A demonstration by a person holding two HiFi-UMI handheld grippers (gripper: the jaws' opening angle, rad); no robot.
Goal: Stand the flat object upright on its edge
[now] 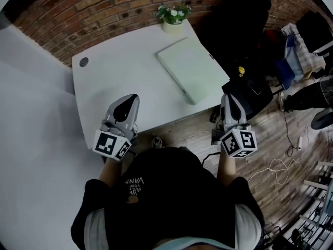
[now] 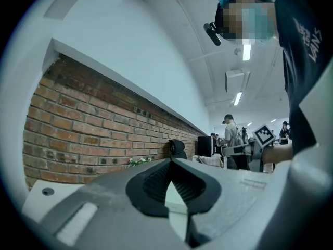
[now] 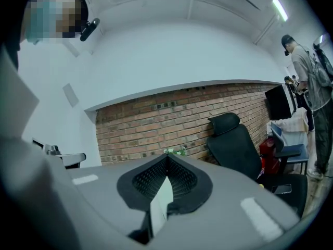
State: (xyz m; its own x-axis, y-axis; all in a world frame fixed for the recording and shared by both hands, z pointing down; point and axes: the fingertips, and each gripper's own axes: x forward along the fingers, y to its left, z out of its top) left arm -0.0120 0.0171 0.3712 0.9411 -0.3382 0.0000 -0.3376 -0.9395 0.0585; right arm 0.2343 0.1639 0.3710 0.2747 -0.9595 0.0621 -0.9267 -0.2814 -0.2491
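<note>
Head view shows left gripper and right gripper both closed tight, empty, apart from the flat object.

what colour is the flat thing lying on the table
Pale green: the flat object shows best in the head view.

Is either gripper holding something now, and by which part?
Nothing is held. The left gripper and right gripper are shut and empty; the pale green flat object lies untouched.

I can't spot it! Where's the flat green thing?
In the head view, the flat pale-green object lies on the right side of the white table, near the potted plant.
</note>
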